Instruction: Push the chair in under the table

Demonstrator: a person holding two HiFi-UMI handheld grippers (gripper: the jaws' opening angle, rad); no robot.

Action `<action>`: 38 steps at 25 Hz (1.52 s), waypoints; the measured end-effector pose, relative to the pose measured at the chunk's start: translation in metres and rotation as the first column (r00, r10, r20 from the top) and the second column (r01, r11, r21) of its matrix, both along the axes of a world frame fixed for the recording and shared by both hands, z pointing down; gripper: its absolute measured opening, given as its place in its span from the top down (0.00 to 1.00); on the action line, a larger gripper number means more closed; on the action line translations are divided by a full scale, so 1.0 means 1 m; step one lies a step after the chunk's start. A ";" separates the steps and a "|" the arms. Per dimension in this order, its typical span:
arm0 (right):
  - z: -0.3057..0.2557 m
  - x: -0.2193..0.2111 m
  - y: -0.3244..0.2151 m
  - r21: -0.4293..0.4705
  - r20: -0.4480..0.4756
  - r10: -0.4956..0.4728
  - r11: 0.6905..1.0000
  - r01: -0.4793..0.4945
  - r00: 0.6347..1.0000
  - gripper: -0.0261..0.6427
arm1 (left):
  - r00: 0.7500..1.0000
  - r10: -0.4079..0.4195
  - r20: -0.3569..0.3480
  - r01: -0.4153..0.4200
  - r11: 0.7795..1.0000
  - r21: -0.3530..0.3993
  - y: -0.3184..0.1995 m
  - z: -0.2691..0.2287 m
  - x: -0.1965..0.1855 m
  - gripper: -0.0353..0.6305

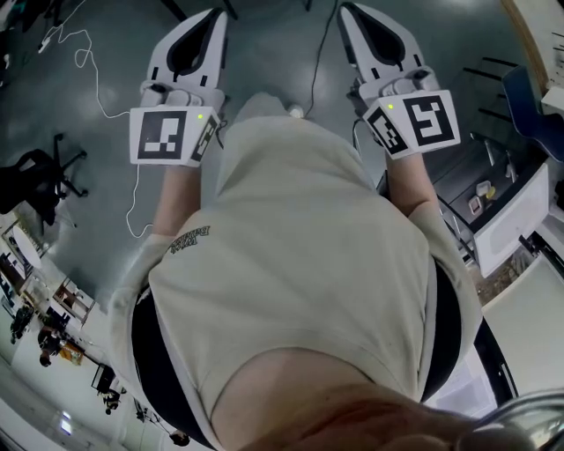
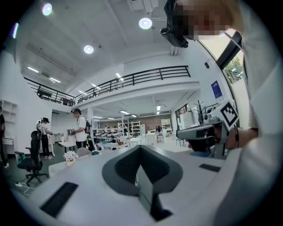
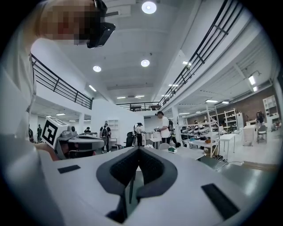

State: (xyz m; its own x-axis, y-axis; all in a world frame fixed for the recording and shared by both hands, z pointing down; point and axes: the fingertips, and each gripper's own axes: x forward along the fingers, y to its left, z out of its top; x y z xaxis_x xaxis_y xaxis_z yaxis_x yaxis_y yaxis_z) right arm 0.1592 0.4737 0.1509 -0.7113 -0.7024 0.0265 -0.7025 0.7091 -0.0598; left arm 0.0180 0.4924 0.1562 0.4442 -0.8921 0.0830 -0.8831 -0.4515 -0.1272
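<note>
Both grippers are held level in front of the person's chest, side by side over the grey floor. My left gripper point(image 1: 215, 14) is shut, its jaws together with nothing between them point(image 2: 140, 148). My right gripper point(image 1: 346, 9) is likewise shut and empty point(image 3: 137, 150). Each gripper shows in the other's view: the right gripper point(image 2: 207, 132) and the left gripper point(image 3: 76, 142). A black office chair point(image 1: 37, 173) stands apart at the left, also seen far off point(image 2: 31, 161). A blue chair point(image 1: 529, 104) and a white table point(image 1: 515, 225) are at the right. Neither gripper touches a chair.
A white cable point(image 1: 92, 92) trails over the floor ahead on the left. A small table with flowers point(image 2: 70, 156) stands in front. People stand further off point(image 2: 80, 129) point(image 3: 164, 126), among shelves and white tables point(image 3: 230, 139) at the back.
</note>
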 end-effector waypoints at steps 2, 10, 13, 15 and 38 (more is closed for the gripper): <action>0.003 -0.003 -0.003 -0.004 -0.004 -0.016 1.000 0.016 1.000 0.95 | 1.000 -0.008 0.001 0.008 1.000 -0.005 -0.003 0.003 -0.002 0.93; 0.005 -0.021 -0.031 0.008 -0.012 -0.041 0.999 0.041 0.999 0.95 | 0.999 -0.034 -0.013 0.034 0.999 -0.007 -0.027 0.010 -0.020 0.93; 0.010 -0.031 -0.047 0.007 -0.022 -0.037 0.999 0.037 0.999 0.95 | 0.999 -0.035 -0.024 0.035 0.999 -0.006 -0.046 0.016 -0.030 0.93; 0.014 -0.037 -0.060 0.006 -0.031 -0.031 0.999 0.031 0.999 0.95 | 0.999 -0.029 -0.029 0.029 1.000 -0.010 -0.061 0.021 -0.037 0.93; 0.042 -0.093 -0.263 -0.125 -0.082 0.037 0.991 -0.047 0.996 0.95 | 0.997 0.050 -0.051 -0.056 0.990 -0.130 -0.278 0.045 -0.090 0.93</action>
State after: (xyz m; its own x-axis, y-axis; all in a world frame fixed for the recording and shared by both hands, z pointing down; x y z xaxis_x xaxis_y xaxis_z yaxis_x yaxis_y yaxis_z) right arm 0.0665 0.2103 0.1926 -0.6734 -0.7191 0.1717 -0.7376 0.6692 -0.0901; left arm -0.0723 0.2143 0.2014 0.4966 -0.8501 0.1752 -0.8612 -0.5077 -0.0224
